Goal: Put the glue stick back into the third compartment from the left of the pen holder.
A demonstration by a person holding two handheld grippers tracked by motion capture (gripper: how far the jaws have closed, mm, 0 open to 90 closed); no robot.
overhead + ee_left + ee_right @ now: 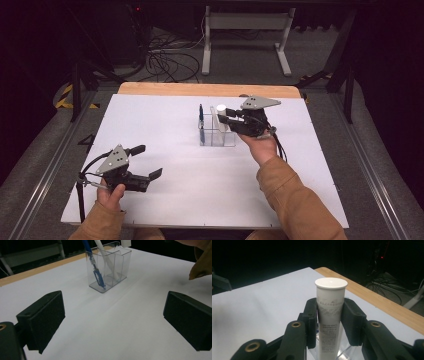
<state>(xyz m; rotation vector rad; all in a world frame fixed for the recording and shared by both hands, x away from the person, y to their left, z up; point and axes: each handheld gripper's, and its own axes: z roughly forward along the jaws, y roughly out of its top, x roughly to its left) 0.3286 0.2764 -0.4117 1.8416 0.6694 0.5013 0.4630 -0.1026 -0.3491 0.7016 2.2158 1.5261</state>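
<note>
A clear plastic organizer [216,136] with compartments stands upright on the white table, right of the middle. A blue pen [201,120] leans in its left compartment, and a slim white pen [107,261] leans in the middle one. My right gripper [223,119] is shut on a white tube [331,312], held upright with its flat cap on top. The tube's lower end [125,243] hangs at the rim of the organizer [110,267], over the right compartment. My left gripper [148,161] stands open near the front left, its jaws [113,320] empty and aimed at the organizer.
The white board [165,120] lies on a wooden table whose edge [200,89] shows at the back. A tan sleeve [292,195] reaches in from the front right. Cables and a white stand's legs [245,45] lie on the floor beyond.
</note>
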